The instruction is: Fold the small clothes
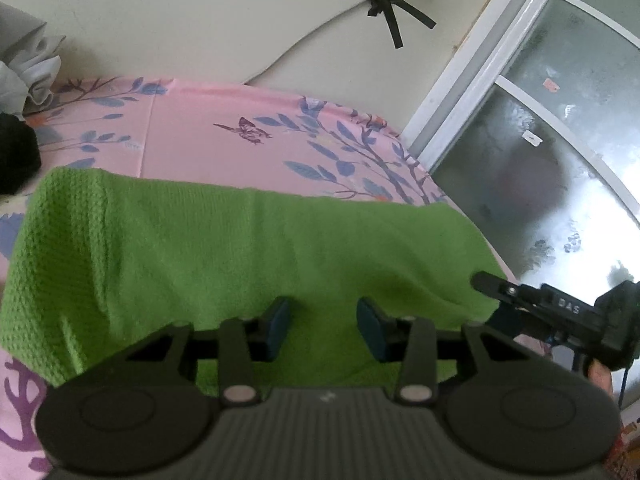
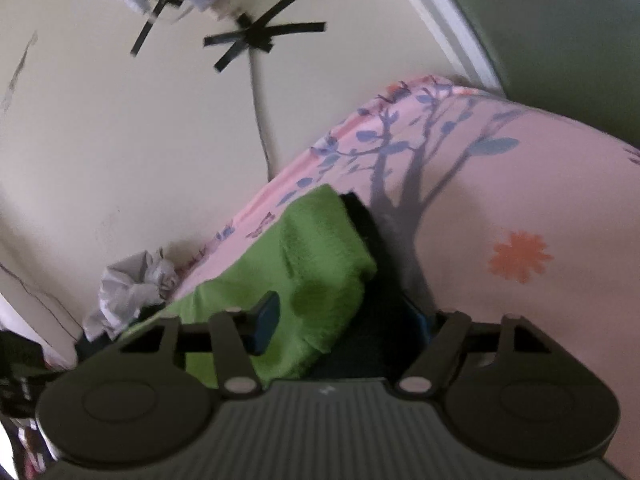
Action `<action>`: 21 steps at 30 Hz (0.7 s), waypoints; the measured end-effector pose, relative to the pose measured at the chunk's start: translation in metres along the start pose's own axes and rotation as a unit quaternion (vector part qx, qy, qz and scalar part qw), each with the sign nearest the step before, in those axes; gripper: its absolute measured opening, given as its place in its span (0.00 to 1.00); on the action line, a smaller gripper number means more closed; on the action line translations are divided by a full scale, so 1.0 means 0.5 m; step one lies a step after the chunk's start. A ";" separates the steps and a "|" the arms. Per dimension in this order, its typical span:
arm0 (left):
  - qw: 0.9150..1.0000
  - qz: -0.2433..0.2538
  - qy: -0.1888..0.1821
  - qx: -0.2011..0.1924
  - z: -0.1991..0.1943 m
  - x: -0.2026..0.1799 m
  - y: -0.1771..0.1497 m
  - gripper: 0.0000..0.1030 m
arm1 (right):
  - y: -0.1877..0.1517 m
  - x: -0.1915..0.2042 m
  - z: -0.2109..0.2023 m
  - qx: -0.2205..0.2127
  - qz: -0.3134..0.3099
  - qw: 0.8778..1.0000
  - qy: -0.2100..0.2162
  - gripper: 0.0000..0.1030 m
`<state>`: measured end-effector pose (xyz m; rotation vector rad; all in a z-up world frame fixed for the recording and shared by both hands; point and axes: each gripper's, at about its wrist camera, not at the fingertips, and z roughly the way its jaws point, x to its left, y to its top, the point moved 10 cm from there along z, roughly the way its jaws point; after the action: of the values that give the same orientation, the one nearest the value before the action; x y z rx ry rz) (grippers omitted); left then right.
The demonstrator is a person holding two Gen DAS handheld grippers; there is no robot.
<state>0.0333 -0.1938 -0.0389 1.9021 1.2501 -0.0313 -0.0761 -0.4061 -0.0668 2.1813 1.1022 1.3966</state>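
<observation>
A green knitted cloth (image 1: 224, 248) lies spread across the pink flowered bed sheet (image 1: 208, 132). My left gripper (image 1: 324, 326) hovers low over its near edge, blue pads (image 1: 276, 328) apart, with green fabric showing flat between them and no pinch visible. My right gripper (image 1: 496, 300) reaches in at the cloth's right end. In the right wrist view that end of the green cloth (image 2: 316, 264) is raised, with dark shadow under it. It sits between the open fingers of the right gripper (image 2: 346, 316); the left pad (image 2: 266, 316) rests against the fabric and the right pad is mostly hidden.
A crumpled grey cloth (image 1: 32, 64) (image 2: 132, 284) and a black item (image 1: 16, 160) lie at the bed's far left by the wall. A frosted glass door (image 1: 552, 168) stands just past the bed's right edge. A cable taped with black strips (image 1: 384, 0) runs down the wall.
</observation>
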 end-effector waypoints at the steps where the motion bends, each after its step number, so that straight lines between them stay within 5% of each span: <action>1: 1.000 0.000 0.004 0.000 0.001 0.002 0.000 0.33 | -0.003 0.006 0.007 0.003 0.000 1.000 -0.002 0.56; 3: 1.000 -0.002 0.008 -0.002 0.004 0.004 -0.002 0.31 | -0.005 0.010 0.014 0.008 0.020 1.000 0.007 0.43; 8: 1.000 -0.013 0.016 0.000 0.001 0.017 0.002 0.20 | 0.020 0.055 -0.017 0.000 0.080 0.993 0.085 0.32; 14: 0.999 -0.035 -0.009 -0.008 -0.029 0.030 0.002 0.21 | 0.030 0.263 -0.036 -0.003 -0.032 0.988 0.151 0.31; 21: 0.989 -0.086 0.028 -0.120 -0.225 0.154 0.028 0.41 | -0.082 0.493 0.038 0.065 -0.171 0.961 0.208 0.29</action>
<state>0.0381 -0.0655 0.0089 1.5955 1.3876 0.0808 -0.0227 -0.1921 0.0521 1.6974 1.6671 1.6952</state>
